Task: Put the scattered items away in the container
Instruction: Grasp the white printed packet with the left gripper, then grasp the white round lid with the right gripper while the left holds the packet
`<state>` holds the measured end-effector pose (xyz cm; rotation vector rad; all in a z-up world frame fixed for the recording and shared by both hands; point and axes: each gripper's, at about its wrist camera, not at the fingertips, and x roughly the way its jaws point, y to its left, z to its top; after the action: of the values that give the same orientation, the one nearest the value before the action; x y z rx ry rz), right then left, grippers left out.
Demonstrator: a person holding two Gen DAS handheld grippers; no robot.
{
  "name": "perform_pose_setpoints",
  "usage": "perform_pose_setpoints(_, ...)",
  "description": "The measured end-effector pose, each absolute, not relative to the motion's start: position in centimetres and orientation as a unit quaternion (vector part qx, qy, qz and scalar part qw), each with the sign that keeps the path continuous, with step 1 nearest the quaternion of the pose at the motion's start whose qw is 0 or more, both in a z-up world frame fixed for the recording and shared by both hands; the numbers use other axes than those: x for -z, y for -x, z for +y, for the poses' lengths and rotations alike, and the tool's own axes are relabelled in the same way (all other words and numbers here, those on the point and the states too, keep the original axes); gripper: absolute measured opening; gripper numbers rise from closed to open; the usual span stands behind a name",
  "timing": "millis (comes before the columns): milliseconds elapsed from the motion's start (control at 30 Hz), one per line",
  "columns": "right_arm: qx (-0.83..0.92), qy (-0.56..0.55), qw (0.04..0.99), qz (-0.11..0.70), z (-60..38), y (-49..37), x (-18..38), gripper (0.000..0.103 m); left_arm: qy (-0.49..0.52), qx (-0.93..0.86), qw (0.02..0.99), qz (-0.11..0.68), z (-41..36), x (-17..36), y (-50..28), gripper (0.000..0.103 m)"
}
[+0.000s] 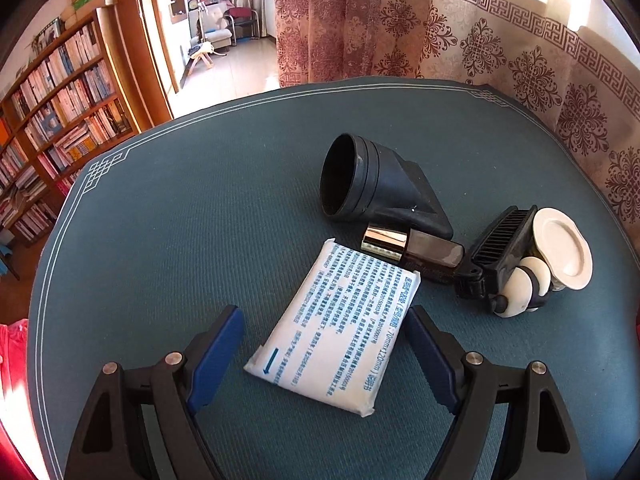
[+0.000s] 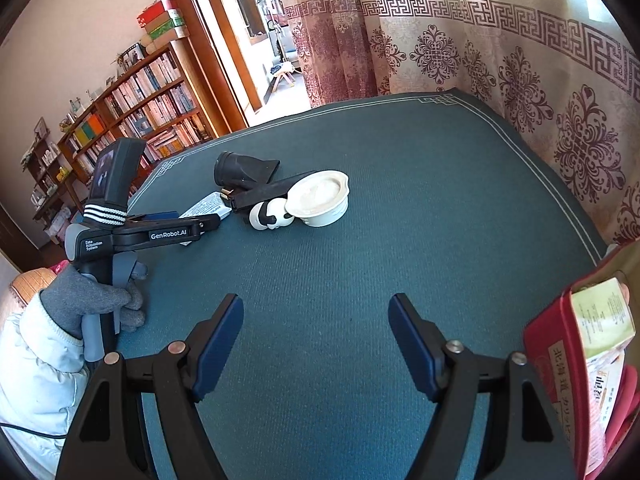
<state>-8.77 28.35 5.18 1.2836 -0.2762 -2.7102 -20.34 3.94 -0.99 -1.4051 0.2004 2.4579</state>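
Note:
A white packet with blue print point(image 1: 336, 324) lies on the green mat between the spread fingers of my left gripper point(image 1: 324, 332), which is open and just above it. Behind it lie a black funnel-shaped nozzle point(image 1: 372, 180), a dark bottle with a shiny cap point(image 1: 412, 248), a black folding comb point(image 1: 500, 244), a black-and-white panda toy point(image 1: 524, 284) and a white cup point(image 1: 564, 248). My right gripper point(image 2: 316, 320) is open and empty over bare mat, nearer than the cup point(image 2: 324, 200) and the panda toy point(image 2: 268, 216). The red container point(image 2: 560, 360) with packets inside stands at the right edge.
The green mat point(image 1: 180, 240) covers the table. A patterned curtain point(image 2: 520, 80) hangs behind it. A bookshelf point(image 1: 60, 120) stands at the left, beyond the table edge. The gloved hand holding the left gripper point(image 2: 160, 232) shows in the right wrist view.

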Motion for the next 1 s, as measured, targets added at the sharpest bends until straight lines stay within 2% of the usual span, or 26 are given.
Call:
perform_pose_setpoints(133,0.899,-0.424,0.066,-0.089,27.8,9.8,-5.4,0.078,0.479,-0.859,0.164,0.071,4.0,1.1,20.3,0.083)
perform_pose_setpoints(233,0.897,-0.425,0.069,-0.099,27.6,11.1,-5.4,0.078,0.467,-0.865,0.170,0.067,3.8,0.7,19.8,0.052)
perform_pose_setpoints(267,0.897,-0.425,0.070,-0.102,27.6,11.6,-5.4,0.078,0.467,-0.866,0.167,0.064,3.7,0.6,19.6,0.051)
perform_pose_setpoints(500,0.898,-0.428,0.039,-0.095,27.5,15.9,-4.5,0.078,0.454,-0.875,0.168,0.009,2.0,-0.6,17.3,0.050)
perform_pose_setpoints(1000,0.883,-0.466,0.004,-0.061,27.2,22.8,-1.5,0.080,0.456,-0.871,0.184,-0.009,2.1,0.1,16.2,0.051)
